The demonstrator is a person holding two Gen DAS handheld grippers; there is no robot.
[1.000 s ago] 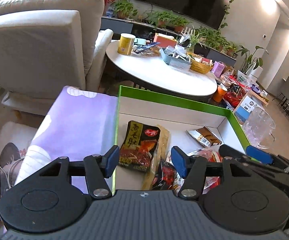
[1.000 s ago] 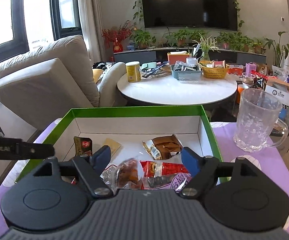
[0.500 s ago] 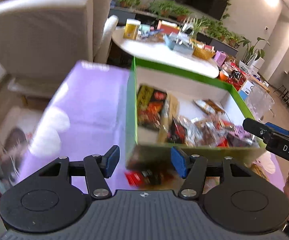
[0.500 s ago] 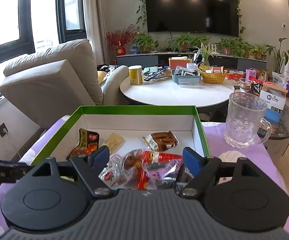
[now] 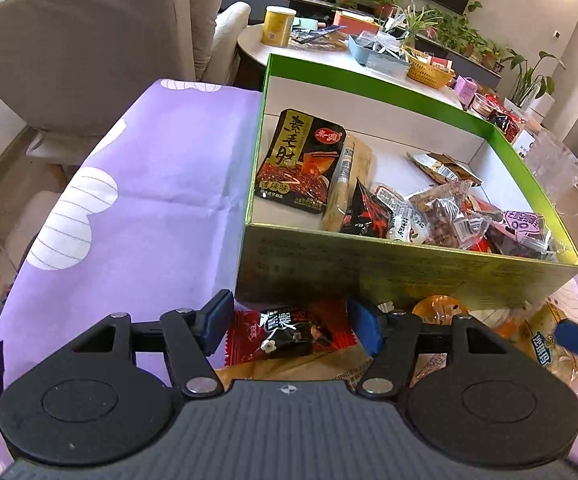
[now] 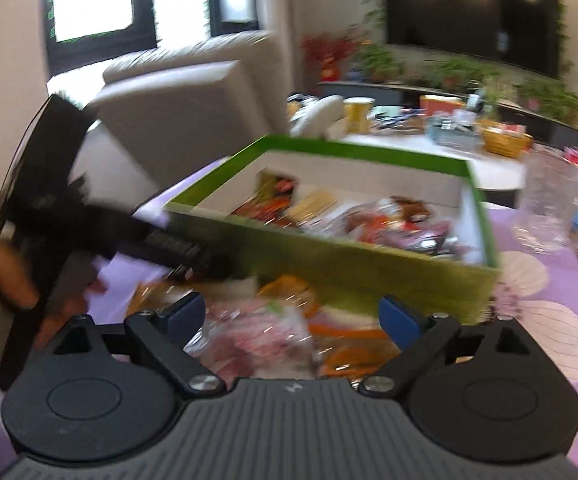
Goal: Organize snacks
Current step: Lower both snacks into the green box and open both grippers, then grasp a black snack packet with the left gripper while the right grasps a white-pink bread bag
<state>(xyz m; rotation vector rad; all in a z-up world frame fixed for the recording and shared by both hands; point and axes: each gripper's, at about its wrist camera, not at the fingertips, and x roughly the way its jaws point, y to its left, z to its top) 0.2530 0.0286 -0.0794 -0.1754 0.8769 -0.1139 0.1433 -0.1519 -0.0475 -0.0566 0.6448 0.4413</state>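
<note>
A green box (image 5: pixel 369 276) with a white inside holds several snack packets, among them a black and red packet (image 5: pixel 301 162). More loose snacks lie on the purple cloth in front of the box. My left gripper (image 5: pixel 291 322) is open, its jaws either side of a black and red packet (image 5: pixel 293 332) on the cloth. My right gripper (image 6: pixel 289 316) is open above a pile of wrapped snacks (image 6: pixel 265 332); this view is blurred. The box also shows in the right wrist view (image 6: pixel 369 264), and the left gripper's body (image 6: pixel 101 220) at its left.
A purple cloth with white flower shapes (image 5: pixel 129 200) covers the table. A glass mug (image 5: pixel 557 168) stands right of the box. A grey armchair (image 5: pixel 81 40) and a round white table (image 5: pixel 329 52) with clutter are behind.
Both grippers have pulled back from over the box to its near side. The loose snacks in front of the box have come into view. Both stay open.
</note>
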